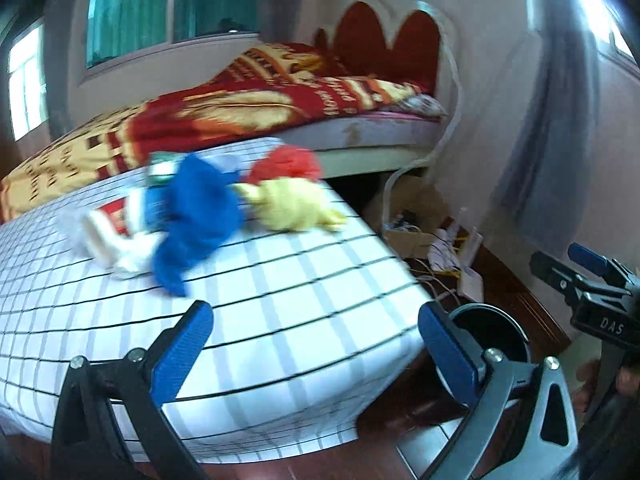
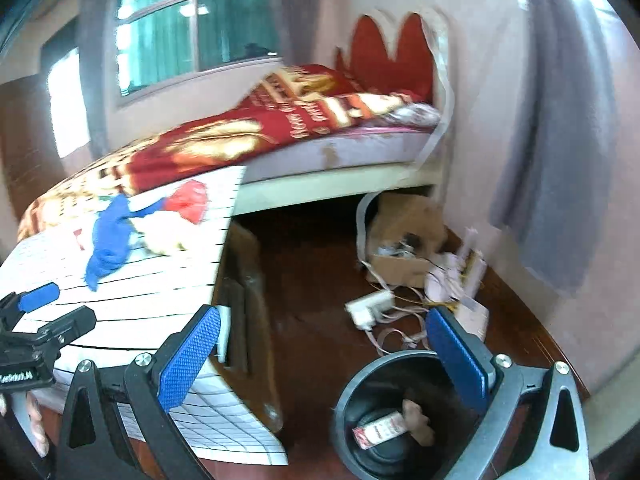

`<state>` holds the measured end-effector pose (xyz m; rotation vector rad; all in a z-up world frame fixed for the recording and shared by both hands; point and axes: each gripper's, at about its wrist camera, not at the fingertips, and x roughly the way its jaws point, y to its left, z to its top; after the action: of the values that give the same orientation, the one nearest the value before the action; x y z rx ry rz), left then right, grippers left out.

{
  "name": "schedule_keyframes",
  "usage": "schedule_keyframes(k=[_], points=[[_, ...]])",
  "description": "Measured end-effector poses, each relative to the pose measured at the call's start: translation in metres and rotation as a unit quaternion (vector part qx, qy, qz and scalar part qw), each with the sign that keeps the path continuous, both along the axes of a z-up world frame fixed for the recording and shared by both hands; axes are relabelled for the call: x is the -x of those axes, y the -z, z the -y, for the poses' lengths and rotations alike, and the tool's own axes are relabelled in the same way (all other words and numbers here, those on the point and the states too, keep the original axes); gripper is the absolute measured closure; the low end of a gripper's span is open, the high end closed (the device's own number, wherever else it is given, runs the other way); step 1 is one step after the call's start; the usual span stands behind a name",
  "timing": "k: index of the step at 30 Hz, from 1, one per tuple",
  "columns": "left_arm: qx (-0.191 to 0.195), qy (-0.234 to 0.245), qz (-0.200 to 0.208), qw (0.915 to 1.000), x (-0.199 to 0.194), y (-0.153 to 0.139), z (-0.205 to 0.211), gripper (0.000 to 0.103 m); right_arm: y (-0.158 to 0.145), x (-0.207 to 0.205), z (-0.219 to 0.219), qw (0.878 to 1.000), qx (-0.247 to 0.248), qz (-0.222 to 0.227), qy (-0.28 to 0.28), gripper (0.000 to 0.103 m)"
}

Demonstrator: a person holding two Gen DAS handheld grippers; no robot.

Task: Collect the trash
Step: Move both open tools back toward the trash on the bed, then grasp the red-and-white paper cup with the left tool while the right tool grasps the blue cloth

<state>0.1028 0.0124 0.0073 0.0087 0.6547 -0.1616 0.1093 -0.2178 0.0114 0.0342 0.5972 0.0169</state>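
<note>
Blue-padded left gripper [image 1: 316, 344] hovers spread and empty over the checked table's [image 1: 280, 320] near edge; right gripper [image 2: 324, 352], likewise released, hangs above the bin [image 2: 360, 392].

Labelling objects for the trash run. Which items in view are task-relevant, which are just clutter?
Task-relevant:
- blue crumpled bag, yellow crumpled bag, red crumpled bag and white scraps on the checked table
- black bin on the floor, some trash already inside
- left gripper and right gripper, both open and empty

Lying about:
- bed
- cardboard box
- white cables
</note>
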Motion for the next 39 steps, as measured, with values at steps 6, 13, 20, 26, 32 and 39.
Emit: schedule_keyframes(k=[6,13,20,26,32,39], points=[[0.002,-0.062,0.006,0.9981,-0.003,0.000,-0.061,0.001,-0.004,-0.024,-0.050,0.999,0.001,-0.011,-0.050,0.000],[0.003,-0.121,0.005,0.9927,-0.015,0.003,-0.126,0.006,-0.012,-0.057,-0.125,0.991,0.003,-0.005,-0.131,0.017],[0.000,-0.142,-0.015,0.9898,-0.044,0.014,-0.165,0.006,-0.008,-0.096,-0.201,0.980,0.004,-0.018,-0.198,0.028],[0.023,-0.123,-0.015,0.9921,-0.060,0.019,-0.177,0.016,0.011,-0.130,-0.238,0.976,0.007,-0.048,-0.212,0.042],[0.046,-0.096,-0.020,0.9941,-0.086,0.023,-0.176,0.031,0.026,-0.152,-0.248,0.975,-0.007,-0.070,-0.211,0.046],[0.082,-0.078,-0.040,0.9928,-0.113,0.030,-0.176,0.060,0.033,-0.163,-0.258,0.970,-0.014,-0.082,-0.229,0.061]])
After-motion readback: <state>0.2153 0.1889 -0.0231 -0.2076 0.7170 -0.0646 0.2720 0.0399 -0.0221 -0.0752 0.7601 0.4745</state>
